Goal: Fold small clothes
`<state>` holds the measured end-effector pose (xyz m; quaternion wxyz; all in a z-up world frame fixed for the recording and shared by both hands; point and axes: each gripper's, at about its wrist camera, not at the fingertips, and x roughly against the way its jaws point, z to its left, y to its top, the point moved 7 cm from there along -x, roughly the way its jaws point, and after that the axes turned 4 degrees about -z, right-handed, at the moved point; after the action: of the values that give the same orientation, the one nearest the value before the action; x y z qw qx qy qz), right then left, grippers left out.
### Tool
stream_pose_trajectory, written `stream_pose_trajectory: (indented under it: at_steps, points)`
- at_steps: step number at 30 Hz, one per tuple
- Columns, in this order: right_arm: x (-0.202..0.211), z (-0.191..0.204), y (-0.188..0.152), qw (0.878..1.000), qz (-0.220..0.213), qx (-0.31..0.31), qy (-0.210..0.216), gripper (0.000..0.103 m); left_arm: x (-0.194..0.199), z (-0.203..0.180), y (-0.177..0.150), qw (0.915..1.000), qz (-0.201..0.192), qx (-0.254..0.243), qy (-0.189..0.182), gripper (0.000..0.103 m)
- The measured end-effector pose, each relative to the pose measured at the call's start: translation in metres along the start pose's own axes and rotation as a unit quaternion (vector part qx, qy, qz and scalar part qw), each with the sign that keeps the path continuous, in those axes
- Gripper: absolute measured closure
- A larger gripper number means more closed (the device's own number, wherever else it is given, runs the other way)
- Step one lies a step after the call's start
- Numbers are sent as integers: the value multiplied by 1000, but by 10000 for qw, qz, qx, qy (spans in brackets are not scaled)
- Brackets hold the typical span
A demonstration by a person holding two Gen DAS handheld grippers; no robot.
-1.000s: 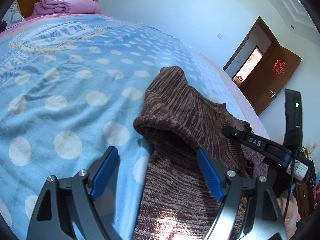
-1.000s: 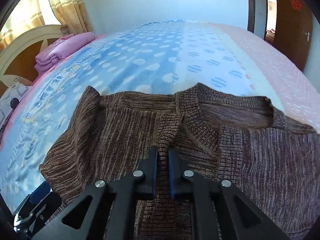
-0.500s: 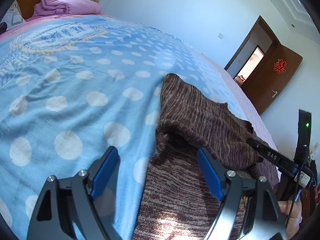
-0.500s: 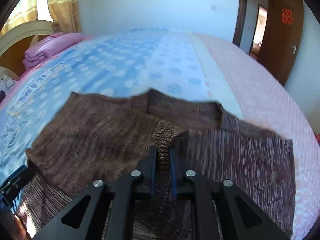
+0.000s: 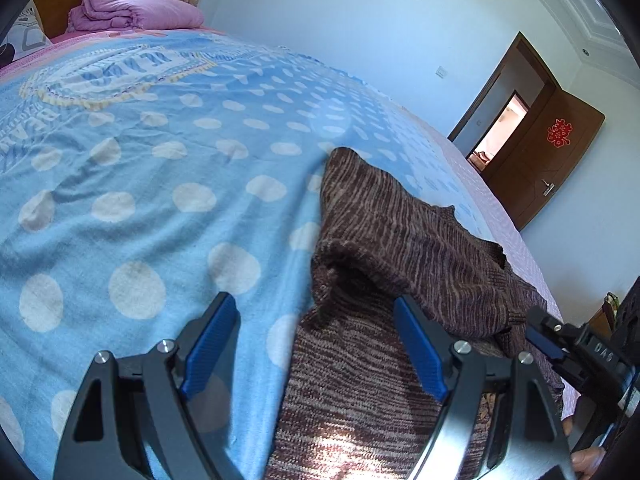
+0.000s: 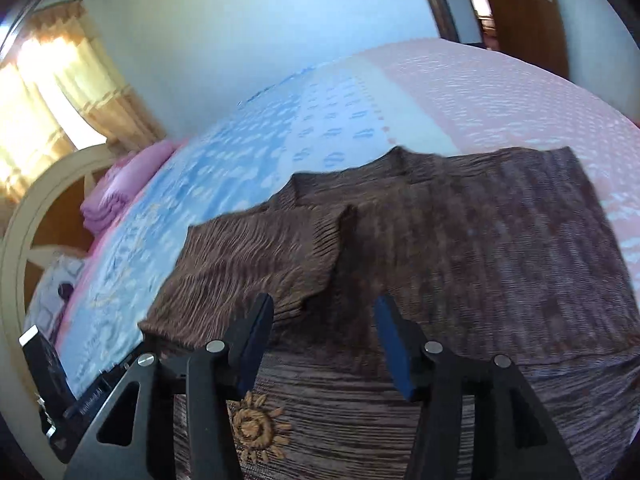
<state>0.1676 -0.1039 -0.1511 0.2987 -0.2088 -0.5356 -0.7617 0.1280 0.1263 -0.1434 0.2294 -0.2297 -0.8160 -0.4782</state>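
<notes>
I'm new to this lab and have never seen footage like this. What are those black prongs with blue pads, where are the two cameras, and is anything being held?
The prongs are hand-held grippers, one in each of a person's hands, each with a camera looking along its fingers. One picture is from the left gripper, which stands open over the edge of a brown knit sweater on a polka-dot bedspread. The other is from the right gripper, whose jaws are opening above the folded-over sleeve. Neither holds anything.
</notes>
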Motion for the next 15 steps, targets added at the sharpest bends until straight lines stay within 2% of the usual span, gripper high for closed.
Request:
stream_pose_trajectory:
  at_steps: [2, 3, 4, 5, 6, 11, 15]
  points:
    - [-9, 12, -6, 9997, 114, 205, 45, 53, 0, 0, 0, 10000, 2, -14, 13, 19]
    - [-14, 19, -7, 9994, 123, 311, 40, 62, 0, 1, 0, 10000, 1, -8, 8, 19]
    - [-17, 23, -8, 9991, 139, 410, 15, 82, 0, 0, 0, 10000, 2, 0, 3, 19]
    - [-23, 29, -8, 9982, 197, 563, -94, 94, 0, 0, 0, 10000, 1, 2, 0, 19]
    - [-28, 32, -7, 9977, 245, 620, -124, 99, 0, 0, 0, 10000, 2, -2, 3, 19]
    - [-4, 39, 6, 9980, -78, 620, -35, 99, 0, 0, 0, 10000, 3, -3, -2, 19]
    - [-1, 24, -5, 9972, 212, 691, -194, 99, 0, 1, 0, 10000, -1, 10, -8, 19]
